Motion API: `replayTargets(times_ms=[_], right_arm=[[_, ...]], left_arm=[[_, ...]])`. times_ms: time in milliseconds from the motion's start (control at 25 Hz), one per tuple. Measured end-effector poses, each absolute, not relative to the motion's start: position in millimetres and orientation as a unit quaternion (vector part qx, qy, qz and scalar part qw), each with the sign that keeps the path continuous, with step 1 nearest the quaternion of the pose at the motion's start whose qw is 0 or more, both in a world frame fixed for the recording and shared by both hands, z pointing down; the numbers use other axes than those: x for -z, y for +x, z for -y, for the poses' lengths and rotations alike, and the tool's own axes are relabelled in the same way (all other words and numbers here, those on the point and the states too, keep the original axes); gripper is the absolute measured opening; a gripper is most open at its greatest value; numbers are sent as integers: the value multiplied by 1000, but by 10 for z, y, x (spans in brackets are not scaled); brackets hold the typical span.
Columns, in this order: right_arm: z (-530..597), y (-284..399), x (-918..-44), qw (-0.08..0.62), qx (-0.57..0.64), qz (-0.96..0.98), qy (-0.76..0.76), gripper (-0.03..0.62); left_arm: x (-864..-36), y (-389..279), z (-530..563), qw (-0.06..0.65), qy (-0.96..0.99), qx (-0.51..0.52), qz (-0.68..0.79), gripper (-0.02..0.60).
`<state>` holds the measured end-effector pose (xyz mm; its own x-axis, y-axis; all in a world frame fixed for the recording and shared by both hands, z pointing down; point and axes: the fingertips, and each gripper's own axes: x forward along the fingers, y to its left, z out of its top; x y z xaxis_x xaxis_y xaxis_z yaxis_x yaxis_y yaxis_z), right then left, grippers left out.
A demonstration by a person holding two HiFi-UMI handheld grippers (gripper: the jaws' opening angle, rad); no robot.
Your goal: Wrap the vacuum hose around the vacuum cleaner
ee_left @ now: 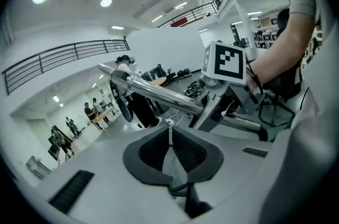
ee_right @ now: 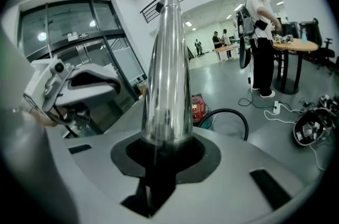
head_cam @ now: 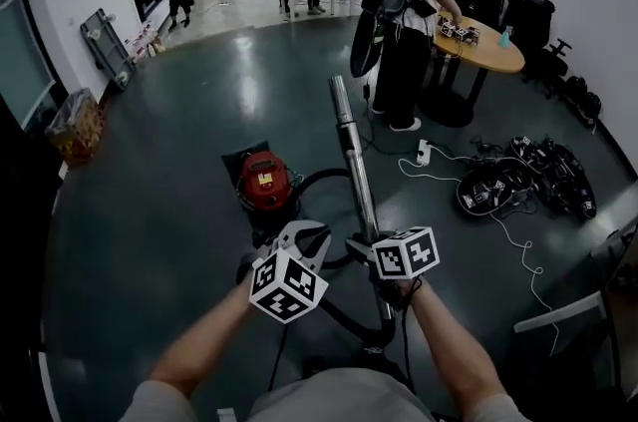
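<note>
Vacuum hose (head_cam: pixel 321 174) partly hidden behind left gripper (head_cam: pixel 307 234), wand (head_cam: pixel 350 151).

A person with a backpack (head_cam: pixel 407 21) stands at a round table (head_cam: pixel 498 59); a white power strip (head_cam: pixel 424 152) lies on the floor nearby, black gear (head_cam: pixel 533 176) heaped toward its right edge

Vacuum cleaner (head_cam: pixel 264 183) left of wand (head_cam: pixel 351 151), hose (head_cam: pixel 321 177) between them

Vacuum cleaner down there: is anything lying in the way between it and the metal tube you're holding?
Nothing visible does. The right gripper clamps the metal tube; only the black hose lies on the floor between it and the red vacuum cleaner.
</note>
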<state>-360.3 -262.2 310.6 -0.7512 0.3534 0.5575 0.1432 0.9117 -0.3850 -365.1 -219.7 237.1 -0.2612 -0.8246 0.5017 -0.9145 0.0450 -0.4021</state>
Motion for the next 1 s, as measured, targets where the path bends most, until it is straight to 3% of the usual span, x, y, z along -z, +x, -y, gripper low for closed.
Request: replayTargets(times_ms=[440, 680, 880, 1000], right_arm=[[3061, -3473, -3478, 412, -20, 869, -275, 87], [3244, -3515, -3503, 427, 17, 846, -319, 87], [3161, -3549, -3576, 446, 77, 810, -374, 87], [3091, -3575, -3605, 448, 133, 784, -409, 87]], left_arm=[[-2214, -3777, 3106, 31, 584, -412, 699, 36], [-2228, -3744, 3303, 44, 580, -434, 688, 206], [-2177, -3708, 3234, 48, 556, -468, 685, 222], [-2276, -3683, 3122, 87, 553, -516, 648, 222]])
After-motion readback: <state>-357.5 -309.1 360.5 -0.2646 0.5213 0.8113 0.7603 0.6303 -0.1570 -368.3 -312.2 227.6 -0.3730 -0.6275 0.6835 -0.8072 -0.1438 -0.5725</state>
